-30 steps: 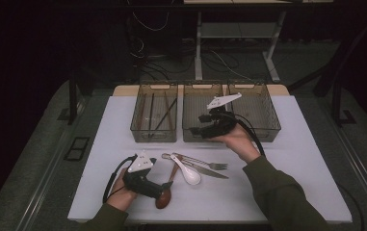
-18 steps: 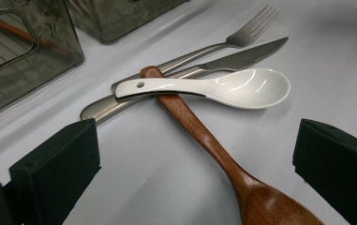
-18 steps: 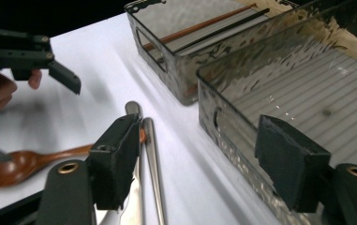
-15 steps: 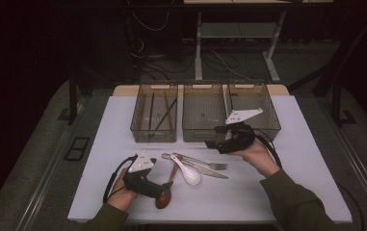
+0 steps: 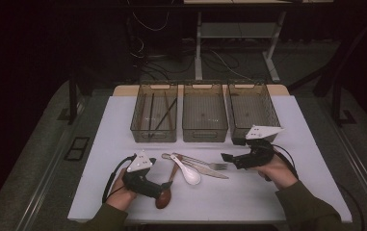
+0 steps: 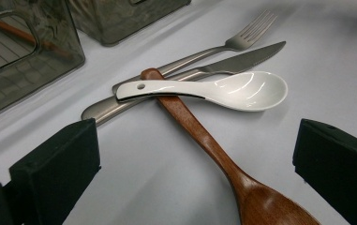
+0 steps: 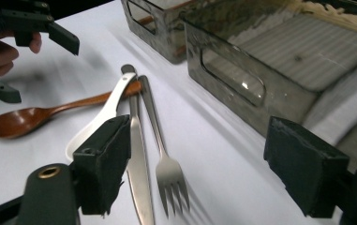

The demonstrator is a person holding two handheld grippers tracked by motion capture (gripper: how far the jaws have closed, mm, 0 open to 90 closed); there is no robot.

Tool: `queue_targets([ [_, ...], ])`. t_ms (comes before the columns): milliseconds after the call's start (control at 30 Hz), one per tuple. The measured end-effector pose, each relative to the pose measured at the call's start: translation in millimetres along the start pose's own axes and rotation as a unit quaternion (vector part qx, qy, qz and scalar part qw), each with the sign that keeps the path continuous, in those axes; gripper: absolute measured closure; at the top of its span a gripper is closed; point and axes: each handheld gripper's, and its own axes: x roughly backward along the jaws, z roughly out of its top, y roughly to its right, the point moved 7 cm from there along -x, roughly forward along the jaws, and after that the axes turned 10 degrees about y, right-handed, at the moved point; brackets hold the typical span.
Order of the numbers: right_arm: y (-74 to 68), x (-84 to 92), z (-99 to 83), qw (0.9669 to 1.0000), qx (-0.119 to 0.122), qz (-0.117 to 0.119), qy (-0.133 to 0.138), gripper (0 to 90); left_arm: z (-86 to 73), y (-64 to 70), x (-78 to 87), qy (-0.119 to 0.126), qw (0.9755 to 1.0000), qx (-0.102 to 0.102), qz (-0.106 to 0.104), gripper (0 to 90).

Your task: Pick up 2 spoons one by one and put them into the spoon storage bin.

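The right tool (image 5: 227,158) hangs low over the tabletop with its black jaws standing wide and nothing between them; they have just been opening, and they point along the table toward the tines of a slim steel fork (image 7: 159,145) and a steel table knife (image 7: 137,154) that lie side by side, touching. The left tool (image 5: 164,186) rests near the front edge, its jaws also wide apart and bare, set either side of the dark bowl of a brown wooden spoon (image 6: 213,150). That spoon's handle runs up under a glossy white ceramic soup spoon (image 6: 213,90), which lies across it and across the handles of the fork and knife, so that the four pieces form one small heap at the middle of the tabletop. The tabletop (image 5: 123,125) is a pale, matt white sheet, smooth and unmarked, with a strip of light wood showing at its far edge. Along that far side stand three smoky, see-through plastic bins (image 5: 205,113) in a row, close together; the left one holds thin dark sticks, leaning. Beyond the tabletop the room is dim: a grey floor (image 5: 51,144), loose cables, and the white legs of a further table (image 5: 199,43).
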Motion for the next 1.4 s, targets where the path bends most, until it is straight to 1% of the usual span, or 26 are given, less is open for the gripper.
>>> queue_targets([
  [67,1.1,5.6,-5.4,1.0,-0.001,-0.007,0.005,20.9,0.6,0.2,0.1,-0.001,1.0,-0.001,0.002,0.0],
  [133,2.1,11.5,-11.0,0.9999,-0.004,-0.01,0.006,20.1,1.0,0.4,0.2,0.0,1.0,0.0,0.001,0.0],
  [300,3.3,24.7,-24.0,0.9997,-0.001,-0.02,0.012,19.0,2.7,-0.6,1.6,0.004,1.0,0.005,0.004,0.0],
  [333,2.8,27.0,-27.2,0.9997,-0.002,-0.019,0.012,18.9,3.3,-0.7,1.8,0.006,0.9999,0.006,0.005,0.0],
  [433,1.2,32.9,-36.9,0.9998,0.004,-0.018,0.009,18.6,3.8,-2.4,2.7,0.008,0.9999,0.008,0.007,0.0],
  [533,1.7,38.4,-46.3,0.9998,0.0,-0.016,0.006,18.0,4.3,-2.5,2.1,0.011,0.9999,0.013,0.003,0.0],
  [600,2.6,42.3,-52.2,0.9998,-0.003,-0.02,0.003,18.0,4.8,-1.4,1.7,0.012,0.9998,0.015,-0.001,0.0],
  [733,5.7,50.5,-62.5,0.9995,-0.004,-0.032,0.003,18.0,6.7,-0.4,1.9,0.017,0.9998,0.014,-0.001,0.0],
  [767,7.2,52.7,-64.4,0.9992,-0.004,-0.039,0.004,18.0,6.6,-0.1,1.4,0.016,0.9998,0.014,0.002,0.0],
  [800,8.6,55.1,-66.3,0.999,-0.005,-0.045,0.004,18.0,6.1,0.6,1.4,0.011,0.9998,0.014,0.0,0.0],
  [933,12.1,62.4,-73.6,0.9982,-0.009,-0.059,-0.001,18.0,6.4,1.5,2.0,0.007,0.9999,0.012,-0.007,0.0],
  [1033,11.9,67.3,-77.4,0.9981,-0.012,-0.061,-0.003,18.0,10.4,-0.1,2.8,0.007,0.9999,0.007,-0.014,0.0],
  [1100,11.2,70.3,-78.6,0.9982,-0.009,-0.059,-0.002,18.0,12.6,-1.6,2.5,0.007,0.9998,0.01,-0.013,0.0],
  [1133,11.0,71.6,-79.3,0.9981,-0.009,-0.06,-0.003,18.0,13.1,-2.9,1.9,0.004,0.9999,0.009,-0.009,0.0],
  [1167,10.7,72.6,-80.0,0.9983,-0.009,-0.058,-0.004,18.0,14.1,-3.8,1.1,0.005,0.9999,0.007,-0.01,0.0],
  [1200,10.4,73.3,-80.6,0.9983,-0.008,-0.058,-0.005,18.0,15.6,-4.3,0.6,0.007,0.9999,0.01,-0.01,0.7],
  [1267,9.7,73.8,-80.7,0.9983,-0.007,-0.058,-0.006,18.0,18.7,-7.2,-1.1,0.008,0.9999,0.007,-0.009,12.9],
  [1300,9.6,73.2,-80.1,0.9983,-0.004,-0.058,-0.005,18.0,20.3,-9.4,-2.6,0.007,0.9999,0.009,-0.003,15.5],
  [1400,7.7,71.8,-78.9,0.9984,-0.003,-0.056,-0.005,18.0,25.6,-13.2,-6.3,0.012,0.9999,0.005,0.001,21.9],
])
